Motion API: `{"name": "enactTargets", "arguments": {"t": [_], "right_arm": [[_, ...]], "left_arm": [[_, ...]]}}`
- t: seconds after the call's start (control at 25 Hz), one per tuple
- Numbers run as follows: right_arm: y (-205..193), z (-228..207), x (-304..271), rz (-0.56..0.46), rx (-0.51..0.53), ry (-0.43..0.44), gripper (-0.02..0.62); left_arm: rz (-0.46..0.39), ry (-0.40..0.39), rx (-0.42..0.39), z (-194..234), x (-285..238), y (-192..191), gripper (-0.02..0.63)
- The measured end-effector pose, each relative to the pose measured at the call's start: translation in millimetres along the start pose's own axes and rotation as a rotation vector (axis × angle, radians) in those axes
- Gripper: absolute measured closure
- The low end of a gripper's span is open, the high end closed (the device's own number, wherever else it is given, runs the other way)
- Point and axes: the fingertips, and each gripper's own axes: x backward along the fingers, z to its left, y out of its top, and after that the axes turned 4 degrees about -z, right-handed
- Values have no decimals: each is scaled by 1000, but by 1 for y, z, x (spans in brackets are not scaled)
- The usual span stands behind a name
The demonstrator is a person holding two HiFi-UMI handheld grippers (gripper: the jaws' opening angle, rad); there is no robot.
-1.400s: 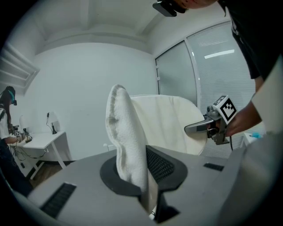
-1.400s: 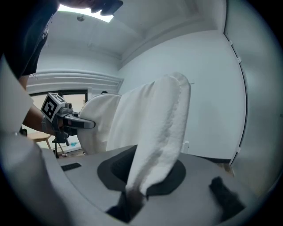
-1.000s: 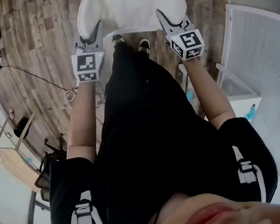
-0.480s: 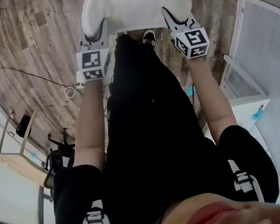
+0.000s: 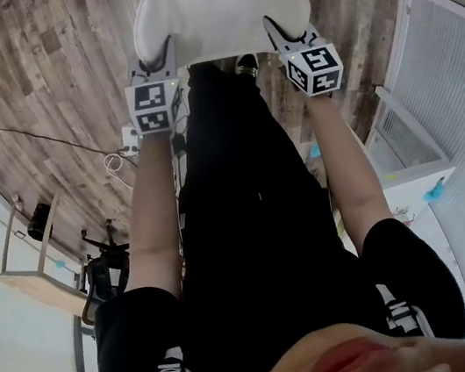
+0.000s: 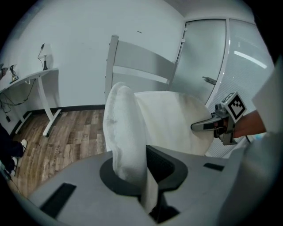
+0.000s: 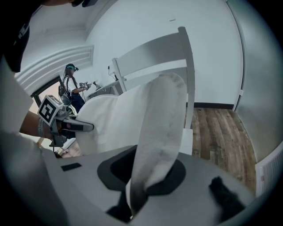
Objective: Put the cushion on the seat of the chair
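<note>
A white cushion (image 5: pixel 218 5) hangs between my two grippers in front of the person's legs. My left gripper (image 5: pixel 166 50) is shut on its left edge and my right gripper (image 5: pixel 272 27) on its right edge. In the left gripper view the cushion's edge (image 6: pixel 126 132) runs down into my left gripper (image 6: pixel 148 194), with the right gripper (image 6: pixel 208 126) across the cushion. In the right gripper view the other edge (image 7: pixel 163 119) is pinched in my right gripper (image 7: pixel 132 198). A white slatted chair back (image 6: pixel 141 62) (image 7: pixel 154 53) stands just behind the cushion; a corner of its seat (image 7: pixel 188 141) shows.
Wood floor (image 5: pixel 59 60) lies below, with a cable (image 5: pixel 54 136) at left. A white grille panel (image 5: pixel 457 96) stands at right and a wooden table (image 5: pixel 26 279) at lower left. A white desk (image 6: pixel 40 77) and a glass door (image 6: pixel 208 57) flank the chair. Another person (image 7: pixel 70 88) stands far off.
Both grippers have sunk together with the cushion held between them, and the person has bent further over. The grips have not changed.
</note>
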Motion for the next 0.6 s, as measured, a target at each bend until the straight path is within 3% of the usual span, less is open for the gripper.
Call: {"name": "enactTargets", "arguments": {"t": [0.6], "right_arm": [[-55,-40,-79,166,-75,-3,531]], "left_arm": [[181,-29,54,34,-87,-53,549]]}}
